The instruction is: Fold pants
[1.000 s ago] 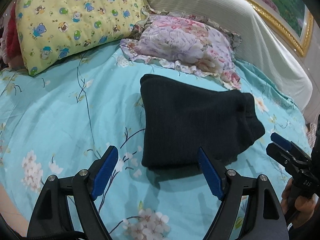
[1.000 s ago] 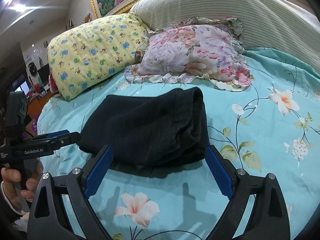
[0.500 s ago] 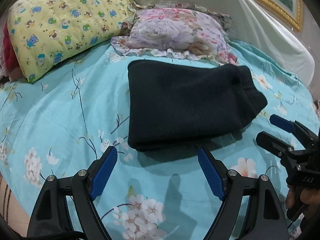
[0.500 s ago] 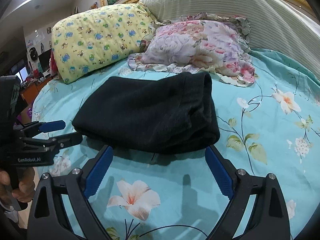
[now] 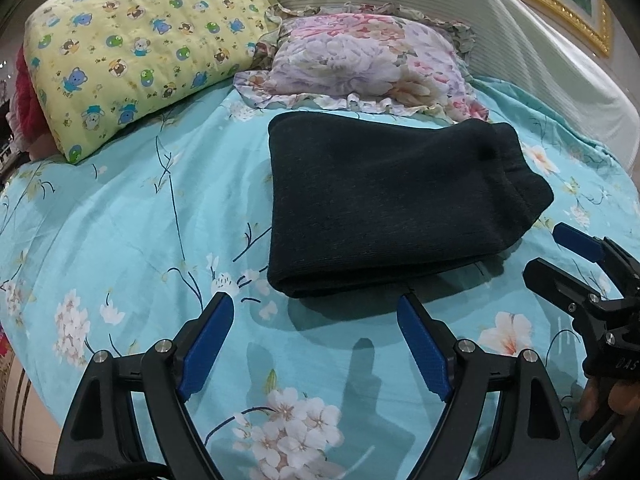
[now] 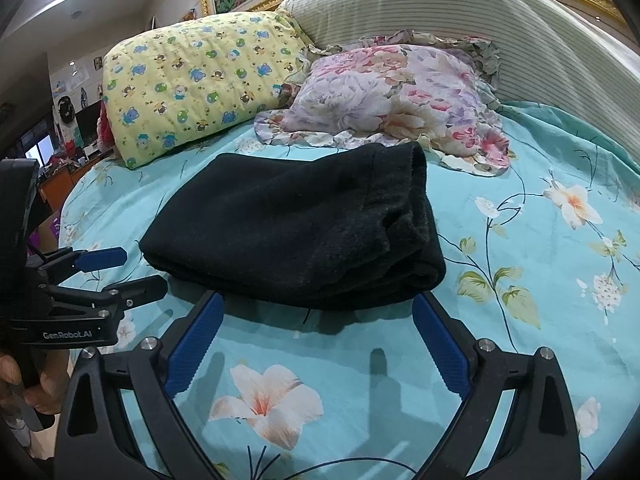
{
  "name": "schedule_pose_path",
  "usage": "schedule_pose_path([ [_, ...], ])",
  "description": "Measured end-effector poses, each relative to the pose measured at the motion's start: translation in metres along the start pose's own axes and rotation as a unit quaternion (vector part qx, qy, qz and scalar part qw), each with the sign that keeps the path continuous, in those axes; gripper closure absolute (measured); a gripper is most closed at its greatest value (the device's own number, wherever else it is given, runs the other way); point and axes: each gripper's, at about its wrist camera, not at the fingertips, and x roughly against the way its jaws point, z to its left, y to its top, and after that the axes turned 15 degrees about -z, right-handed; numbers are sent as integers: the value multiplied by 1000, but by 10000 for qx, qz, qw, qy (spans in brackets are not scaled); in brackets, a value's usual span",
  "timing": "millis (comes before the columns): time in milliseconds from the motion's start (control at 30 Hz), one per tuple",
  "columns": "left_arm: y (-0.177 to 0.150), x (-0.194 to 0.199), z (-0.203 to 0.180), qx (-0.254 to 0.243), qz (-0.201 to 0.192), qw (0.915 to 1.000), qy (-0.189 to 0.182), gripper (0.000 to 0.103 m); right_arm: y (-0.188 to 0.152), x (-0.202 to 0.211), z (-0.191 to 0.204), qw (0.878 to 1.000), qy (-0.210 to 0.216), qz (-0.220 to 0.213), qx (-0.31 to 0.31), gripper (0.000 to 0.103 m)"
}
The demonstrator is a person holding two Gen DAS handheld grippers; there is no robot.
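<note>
The black pants (image 5: 384, 200) lie folded in a thick rectangle on the turquoise flowered bedsheet (image 5: 140, 220); they also show in the right wrist view (image 6: 296, 224). My left gripper (image 5: 316, 320) is open and empty, just short of the near folded edge. My right gripper (image 6: 316, 316) is open and empty, just in front of the pants' near edge. The right gripper also shows at the right of the left wrist view (image 5: 560, 256), and the left gripper at the left of the right wrist view (image 6: 128, 270).
A yellow bear-print pillow (image 5: 132, 60) and a pink flowered pillow (image 5: 368, 64) lie behind the pants. A striped cream headboard (image 5: 460, 12) stands at the back. The bed's edge drops off at the left (image 5: 16, 380).
Both grippers have pulled back from the pants and risen, so the folded pants now lie a little farther ahead. The pants have not moved.
</note>
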Motion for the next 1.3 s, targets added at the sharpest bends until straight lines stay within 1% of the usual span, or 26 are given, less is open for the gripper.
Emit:
schedule_pose_path([
  [633,-1,-1,2,2,-47,10000,85,19,-3,-5,8,9999,104,-49,60,7],
  [1300,1,-1,4,-37,-65,9999,91,19,-4,-6,8,9999,93,-59,37,7],
])
